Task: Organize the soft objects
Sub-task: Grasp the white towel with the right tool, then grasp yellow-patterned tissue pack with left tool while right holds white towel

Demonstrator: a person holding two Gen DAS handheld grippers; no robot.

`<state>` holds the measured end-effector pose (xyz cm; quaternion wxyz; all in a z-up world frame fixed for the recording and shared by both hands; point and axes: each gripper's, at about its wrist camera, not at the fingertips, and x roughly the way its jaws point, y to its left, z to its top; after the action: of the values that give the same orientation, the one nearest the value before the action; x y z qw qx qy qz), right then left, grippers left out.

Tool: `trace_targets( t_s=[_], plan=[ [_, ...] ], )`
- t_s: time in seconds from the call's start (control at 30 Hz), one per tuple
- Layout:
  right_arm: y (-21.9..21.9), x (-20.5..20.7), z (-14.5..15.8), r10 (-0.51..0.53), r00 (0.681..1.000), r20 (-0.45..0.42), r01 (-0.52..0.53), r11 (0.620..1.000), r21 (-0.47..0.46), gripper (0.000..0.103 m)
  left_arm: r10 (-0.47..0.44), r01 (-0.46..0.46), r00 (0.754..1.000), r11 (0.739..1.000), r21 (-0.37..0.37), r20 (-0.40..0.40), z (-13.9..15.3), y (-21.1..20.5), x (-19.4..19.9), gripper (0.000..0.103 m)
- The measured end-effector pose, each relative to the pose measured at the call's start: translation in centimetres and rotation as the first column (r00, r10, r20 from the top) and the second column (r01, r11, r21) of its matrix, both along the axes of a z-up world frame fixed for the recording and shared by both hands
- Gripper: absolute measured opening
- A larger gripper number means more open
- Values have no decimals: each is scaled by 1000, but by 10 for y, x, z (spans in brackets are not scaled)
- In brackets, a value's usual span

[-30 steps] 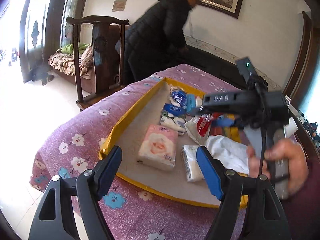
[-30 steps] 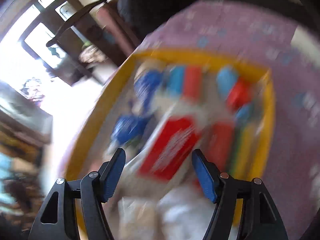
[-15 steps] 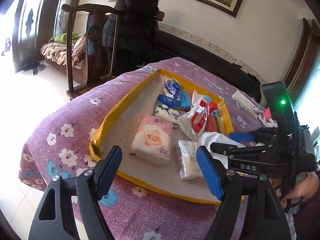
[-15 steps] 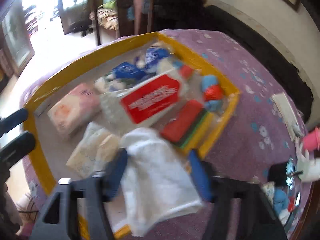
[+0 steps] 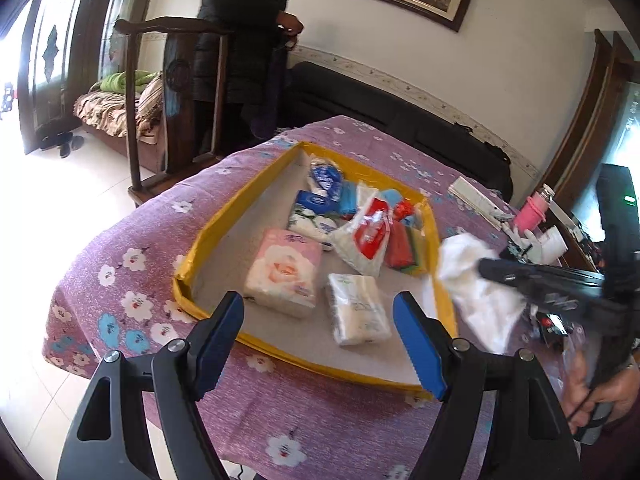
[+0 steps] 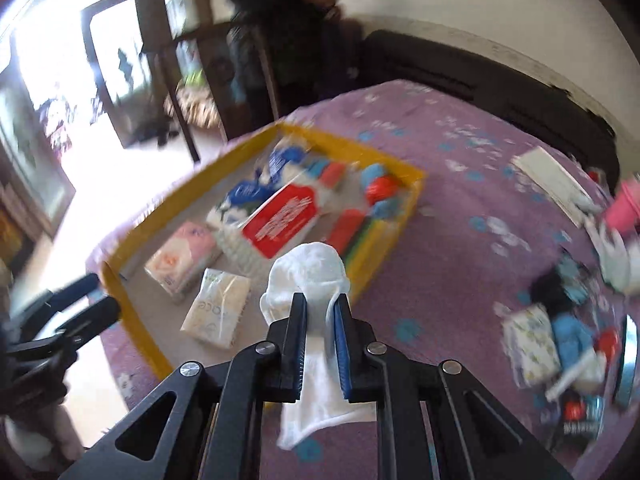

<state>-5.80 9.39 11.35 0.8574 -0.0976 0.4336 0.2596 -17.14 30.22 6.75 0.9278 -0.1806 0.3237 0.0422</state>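
Observation:
A yellow-rimmed tray (image 5: 208, 232) (image 6: 404, 208) lies on the purple flowered tablecloth. It holds a pink tissue pack (image 5: 284, 272) (image 6: 182, 256), a white tissue pack (image 5: 358, 308) (image 6: 218, 310), a clear bag with a red label (image 5: 370, 236) (image 6: 284, 220), blue packs (image 5: 326, 182) and coloured sponges (image 5: 402, 242). My right gripper (image 6: 320, 308) (image 5: 486, 266) is shut on a white cloth (image 6: 312, 264) (image 5: 476, 284), which hangs above the tray's right rim. My left gripper (image 5: 320, 324) stands open over the tray's near edge with nothing between its fingers.
On the cloth to the right of the tray lie a white flat box (image 6: 550, 180), a pink item (image 5: 530, 210) and a heap of small packs (image 6: 560, 340). A person in a dark coat (image 5: 240, 32) stands behind a wooden chair (image 5: 176, 92) beyond the table.
My right gripper has closed on the white cloth, lifted it from the tray and carried it toward the right rim. My left gripper has stayed open. The person has moved right behind the chair.

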Motion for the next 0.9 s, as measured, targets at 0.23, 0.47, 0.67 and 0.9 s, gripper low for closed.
trace_targets(
  t_s=[0.23,0.47,0.67,0.9],
  plan=[
    [-90,-40,6,-123,992,18,122,992,38,15,-68,69,997,997,27,-31,-2,-35,7,76],
    [-169,-38,-46,-295,951,-88,296,955,0,14,-242,245,965,969,26,-100,3,-94,26,76],
    [-225,-33,-66,-388,910,-147,403,911,90,14,-363,381,917,921,88,-166,3,-163,67,79],
    [-256,-36,-71,-387,898,-208,433,863,262,14,-429,444,875,896,18,-226,-14,-242,155,79]
  ],
)
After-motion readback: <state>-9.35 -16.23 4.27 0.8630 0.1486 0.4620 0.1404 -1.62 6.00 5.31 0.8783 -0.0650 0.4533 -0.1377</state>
